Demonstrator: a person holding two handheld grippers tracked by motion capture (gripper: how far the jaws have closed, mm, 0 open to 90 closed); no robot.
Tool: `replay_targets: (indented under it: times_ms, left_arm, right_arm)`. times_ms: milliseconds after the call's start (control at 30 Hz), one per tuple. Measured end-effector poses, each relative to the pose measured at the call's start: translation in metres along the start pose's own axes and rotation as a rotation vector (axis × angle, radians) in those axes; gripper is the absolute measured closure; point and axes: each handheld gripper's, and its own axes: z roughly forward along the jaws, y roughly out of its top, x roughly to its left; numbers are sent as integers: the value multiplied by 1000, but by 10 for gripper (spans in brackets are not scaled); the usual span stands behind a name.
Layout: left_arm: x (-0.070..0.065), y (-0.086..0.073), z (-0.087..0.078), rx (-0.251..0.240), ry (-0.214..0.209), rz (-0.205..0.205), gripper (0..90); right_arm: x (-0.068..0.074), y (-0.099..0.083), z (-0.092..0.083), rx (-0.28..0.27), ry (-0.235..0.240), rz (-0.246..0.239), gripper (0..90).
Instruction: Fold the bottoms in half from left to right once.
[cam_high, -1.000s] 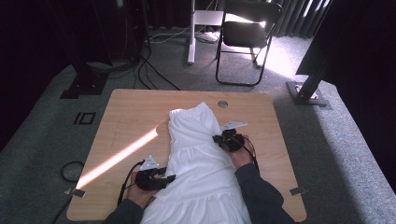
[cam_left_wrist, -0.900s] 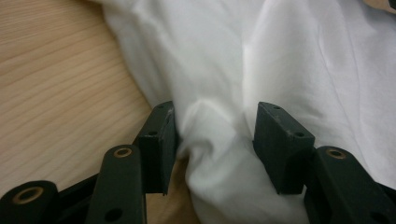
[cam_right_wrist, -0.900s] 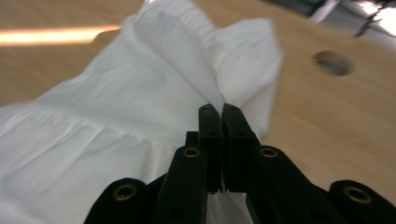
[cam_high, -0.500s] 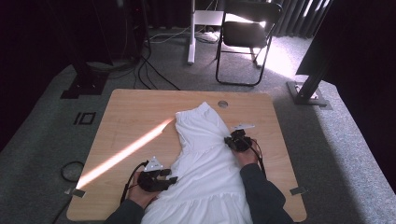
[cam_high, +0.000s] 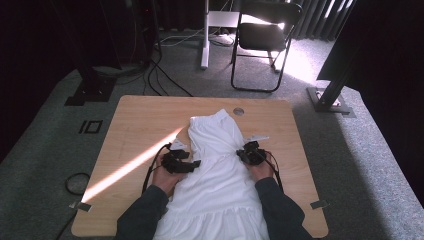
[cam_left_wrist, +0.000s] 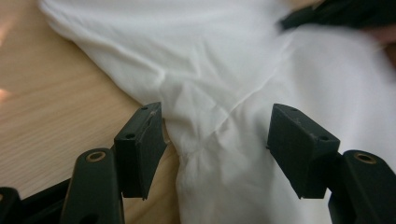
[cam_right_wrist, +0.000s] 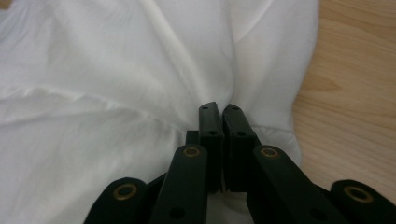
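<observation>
Laying a white dress flat on the table, one gripper pinching its waist, the other parted.

High view: the white dress (cam_high: 220, 170) ran from mid-table over the near edge; forearms entered from there, flanking its waist.
Left gripper view: the left gripper (cam_left_wrist: 215, 140), low and level, had just been opening, waist fabric loose between its jaws; best closed squarely on the seam.
Right gripper view: the right gripper (cam_right_wrist: 219, 114) was clamped on a fold near the right edge.

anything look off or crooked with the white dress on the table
Slightly. The white dress lies askew, its top slanting toward the table's far left, hem hanging off the near edge. Fabric bunches into creases at the waist by the left gripper.
</observation>
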Motion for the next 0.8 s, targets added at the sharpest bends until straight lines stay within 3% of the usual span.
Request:
replay_targets:
  times_ms: [67, 167, 233, 400, 500, 567, 633, 733, 800]
  left_arm:
    - [-2, -6, 9, 30, 21, 6, 508]
    - [-3, -13, 2, 28, 25, 23, 712]
    - [-4, -19, -4, 41, 15, 45, 775]
    - [-11, -44, -25, 40, -33, 100, 791]
    - [-12, -52, -32, 24, -38, 103, 783]
    - [-11, -53, -32, 17, -45, 92, 777]
    - [-11, -52, -31, 19, -43, 94, 773]
    - [-11, -52, -30, 16, -37, 100, 771]
    - [-11, -52, -30, 13, -38, 95, 771]
  right_arm:
    - [5, -2, -2, 3, 14, -4, 874]
    - [14, -8, -7, 14, 31, -19, 874]
    - [19, -13, -12, 28, 46, -34, 873]
    - [33, -29, -28, 66, 116, -55, 862]
    - [39, -31, -37, 102, 148, -106, 743]
    - [37, -25, -46, 32, 163, -127, 621]
    - [29, -11, -53, -26, 158, -87, 564]
    - [20, 11, -52, -71, 153, -56, 573]
    - [14, 28, -42, -86, 172, -19, 593]
